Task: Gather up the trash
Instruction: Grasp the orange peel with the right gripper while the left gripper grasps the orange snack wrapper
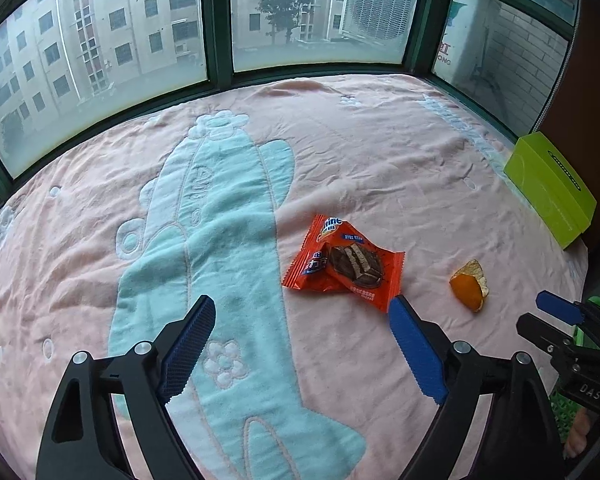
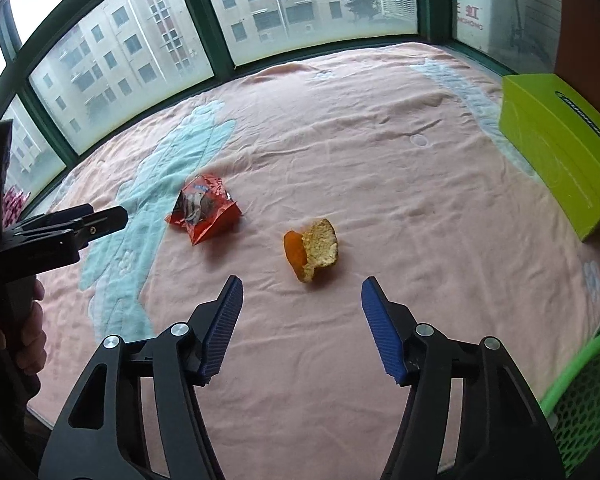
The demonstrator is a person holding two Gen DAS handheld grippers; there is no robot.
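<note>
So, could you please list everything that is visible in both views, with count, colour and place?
crumpled plastic snack wrapper: one, orange-red, on the blanket, centre.
curled orange peel piece: one, orange with pale inside, right of the wrapper, apart from it.
soft fleece blanket: one, pink with light blue figure, covering the surface.
rectangular box: one, lime green, far right edge of blanket.
perforated plastic basket: one, green, lower right, beyond blanket edge.
windows: several panes, dark green frames, behind the blanket.
left tongs: one, black with blue pads, open, empty, before the wrapper.
right tongs: one, same colours, open, empty, before the peel.
</note>
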